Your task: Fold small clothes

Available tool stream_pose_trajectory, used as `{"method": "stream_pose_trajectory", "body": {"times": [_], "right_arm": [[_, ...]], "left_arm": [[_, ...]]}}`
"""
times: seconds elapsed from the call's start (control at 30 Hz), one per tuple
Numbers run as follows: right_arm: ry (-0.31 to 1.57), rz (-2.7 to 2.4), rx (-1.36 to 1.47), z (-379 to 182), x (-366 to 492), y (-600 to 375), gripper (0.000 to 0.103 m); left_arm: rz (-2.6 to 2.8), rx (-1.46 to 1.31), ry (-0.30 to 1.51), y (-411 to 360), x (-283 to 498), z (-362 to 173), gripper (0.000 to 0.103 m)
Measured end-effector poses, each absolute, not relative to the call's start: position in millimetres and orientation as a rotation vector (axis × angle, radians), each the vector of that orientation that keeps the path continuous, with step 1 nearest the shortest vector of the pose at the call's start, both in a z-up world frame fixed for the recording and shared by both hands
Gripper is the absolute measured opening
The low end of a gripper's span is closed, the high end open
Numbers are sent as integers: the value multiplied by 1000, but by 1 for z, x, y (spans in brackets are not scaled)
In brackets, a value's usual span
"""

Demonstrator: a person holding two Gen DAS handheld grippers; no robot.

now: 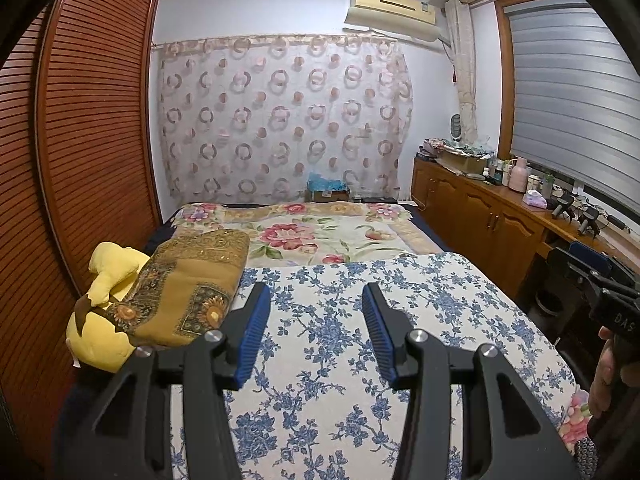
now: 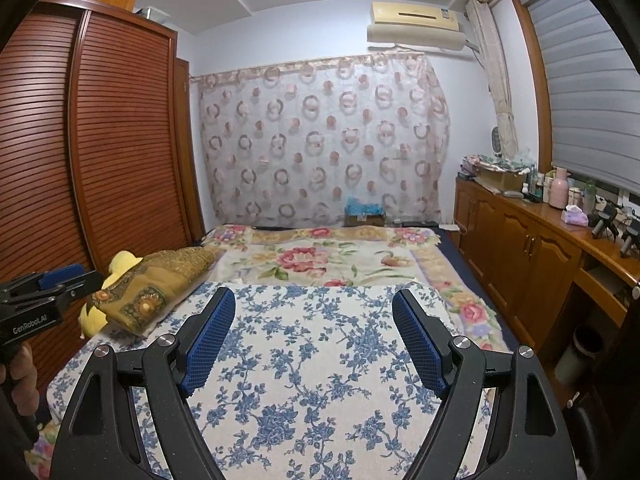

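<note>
Left hand-held gripper (image 1: 316,300): I hold it low over the near end of the bed, tilted down a little, its blue pads parted to a middling gap with nothing between them, so it is ready to take cloth but has none.
Right hand-held gripper (image 2: 314,306): I hold it alongside the left one, jaws spread wide and holding nothing; from the left wrist view it shows at the right edge with my hand (image 1: 602,376) on its handle.
Why both hang free: I judge that I am holding them above the bed to look for something to pick up, since neither pad touches fabric.
Blue-flowered cover (image 1: 360,320): it lies flat and smooth right under both grippers, a cleared place where folding could be done.
Small clothes: I can see no loose garment on the cover or elsewhere in either view, so I cannot tell where the piece to fold is; it may lie below or behind the cameras.
Folded ochre cloth (image 1: 188,284): it sits at the left side of the bed, resting partly on a yellow plush toy (image 1: 106,308), pushed aside toward the wardrobe (image 1: 92,128), seemingly to keep the middle free.
Red-flowered blanket (image 1: 320,236): it is spread over the far half of the bed, beyond the blue cover.
Bench (image 2: 568,240): it runs along the right wall under the window, crowded with bottles and boxes, well apart from my work.
</note>
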State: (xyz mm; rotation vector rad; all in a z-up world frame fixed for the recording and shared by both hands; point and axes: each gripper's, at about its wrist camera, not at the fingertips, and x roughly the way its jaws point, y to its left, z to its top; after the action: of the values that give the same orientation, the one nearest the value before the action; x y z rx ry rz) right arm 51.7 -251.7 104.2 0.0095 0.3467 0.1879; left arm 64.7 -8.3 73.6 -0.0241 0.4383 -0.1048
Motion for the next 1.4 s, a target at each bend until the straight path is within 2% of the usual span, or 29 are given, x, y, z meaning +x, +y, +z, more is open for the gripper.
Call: {"method": "stream_pose_trajectory", "body": {"times": [1.4], "right_arm": [[346, 188, 9, 103, 51, -252, 83]], "left_arm": [[-97, -17, 425, -6, 60, 74, 47]]}}
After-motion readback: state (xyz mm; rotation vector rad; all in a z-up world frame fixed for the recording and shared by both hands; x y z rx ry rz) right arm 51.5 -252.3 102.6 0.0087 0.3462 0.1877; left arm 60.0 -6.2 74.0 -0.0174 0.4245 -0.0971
